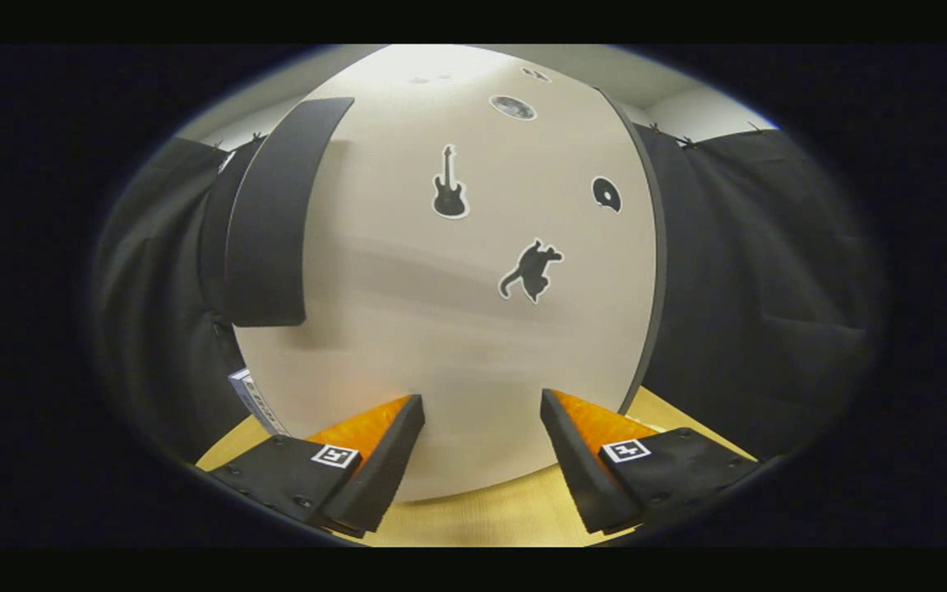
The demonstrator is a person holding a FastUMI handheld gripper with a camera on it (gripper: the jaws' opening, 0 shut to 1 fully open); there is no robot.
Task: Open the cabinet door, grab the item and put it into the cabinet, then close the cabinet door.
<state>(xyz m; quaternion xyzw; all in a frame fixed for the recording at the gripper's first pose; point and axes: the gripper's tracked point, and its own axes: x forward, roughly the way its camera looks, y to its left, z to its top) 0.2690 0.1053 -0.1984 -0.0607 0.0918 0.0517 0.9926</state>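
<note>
Open gripper (482, 411) facing the closed cabinet door (457, 329)

Fingers spread, holding nothing, over a light wooden tabletop (482, 522). A small boxed item (258, 403) stands at 10 o'clock by the cabinet's corner. Dead ahead at 12, the pale door carries a dark handle (276, 214) and guitar (449, 185), cat (531, 270) stickers; no writing legible. Black cloth (753, 279) hangs beyond.

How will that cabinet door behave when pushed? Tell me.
The cabinet door looks like a flat, stiff panel, so it should likely swing rather than flex. Its smooth face may let the open gripper slide. The dark handle probably gives surer purchase.
</note>
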